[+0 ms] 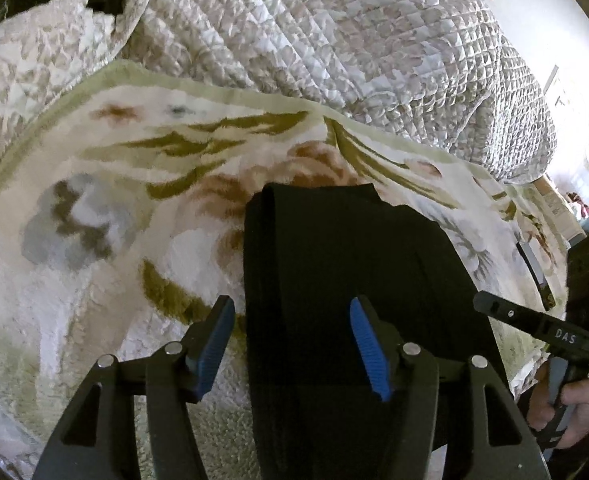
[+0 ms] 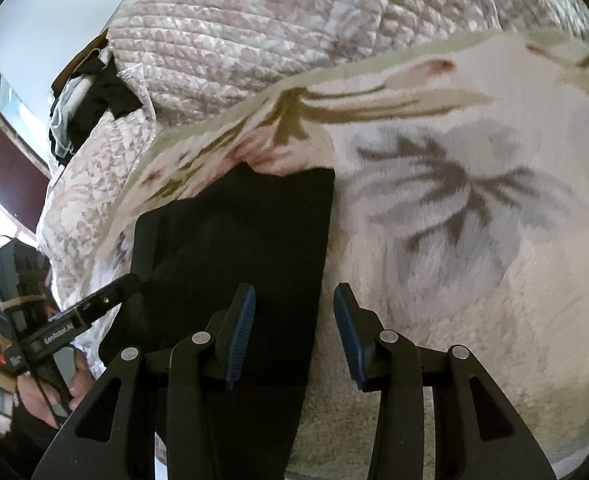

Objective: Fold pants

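Observation:
The black pants point(image 1: 334, 256) lie folded into a long strip on a floral fleece blanket point(image 1: 114, 208). My left gripper point(image 1: 292, 320) is open and straddles the pants' left edge, one blue pad on each side, holding nothing. In the right wrist view the pants point(image 2: 234, 240) lie left of centre. My right gripper point(image 2: 294, 308) is open over their right edge and holds nothing. The other gripper point(image 1: 534, 320) shows at the right of the left wrist view, and also at the left of the right wrist view point(image 2: 90, 308).
A quilted grey-pink bedspread point(image 1: 354, 40) is bunched behind the blanket. Dark clothes point(image 2: 90, 100) are piled at the far left of the bed. A white wall and a window lie beyond.

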Motion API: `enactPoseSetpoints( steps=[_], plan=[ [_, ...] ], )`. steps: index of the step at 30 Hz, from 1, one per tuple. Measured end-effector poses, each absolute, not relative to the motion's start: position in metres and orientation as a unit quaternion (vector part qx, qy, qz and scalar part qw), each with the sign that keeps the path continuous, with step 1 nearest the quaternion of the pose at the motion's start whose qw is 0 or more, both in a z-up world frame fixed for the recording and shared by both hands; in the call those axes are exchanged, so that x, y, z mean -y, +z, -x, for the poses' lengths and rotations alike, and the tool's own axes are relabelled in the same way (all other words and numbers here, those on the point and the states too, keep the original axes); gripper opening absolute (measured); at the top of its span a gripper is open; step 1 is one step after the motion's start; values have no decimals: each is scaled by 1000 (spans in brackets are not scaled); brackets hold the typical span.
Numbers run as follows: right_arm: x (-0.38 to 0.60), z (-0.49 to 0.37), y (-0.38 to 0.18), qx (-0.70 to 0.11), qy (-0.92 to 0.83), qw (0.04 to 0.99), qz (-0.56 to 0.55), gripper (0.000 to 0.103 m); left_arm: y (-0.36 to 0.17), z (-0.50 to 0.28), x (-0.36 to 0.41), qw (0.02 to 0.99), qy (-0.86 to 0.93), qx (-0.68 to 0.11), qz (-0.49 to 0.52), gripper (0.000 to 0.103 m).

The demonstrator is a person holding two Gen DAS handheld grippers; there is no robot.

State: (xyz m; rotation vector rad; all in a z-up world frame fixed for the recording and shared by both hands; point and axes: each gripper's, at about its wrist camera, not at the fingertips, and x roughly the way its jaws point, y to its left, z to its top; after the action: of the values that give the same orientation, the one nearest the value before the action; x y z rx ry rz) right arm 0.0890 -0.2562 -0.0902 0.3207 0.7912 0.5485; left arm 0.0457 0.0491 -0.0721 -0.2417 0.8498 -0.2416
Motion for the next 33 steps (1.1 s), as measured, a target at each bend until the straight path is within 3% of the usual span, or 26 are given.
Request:
enactPoseSetpoints(
  steps=[6,15,20,29,33],
  plan=[
    [254,-91,-96,-377,276,868,-168,47,-80,-55,-54,895,-123,-405,141,74],
    [254,-92,-100,-378,301,853,-198,47,-85,-57,-54,892,-127,-399,168,74],
    [249,-82,-102,-384,319,844,-194,44,-87,-45,-53,888,-135,-402,177,69],
    [243,-98,-105,-382,313,845,-206,25,-87,-60,-49,889,-135,-400,176,62],
    [243,-96,-103,-378,307,848,-209,20,-80,-55,-44,893,-129,-396,169,44]
  ],
)
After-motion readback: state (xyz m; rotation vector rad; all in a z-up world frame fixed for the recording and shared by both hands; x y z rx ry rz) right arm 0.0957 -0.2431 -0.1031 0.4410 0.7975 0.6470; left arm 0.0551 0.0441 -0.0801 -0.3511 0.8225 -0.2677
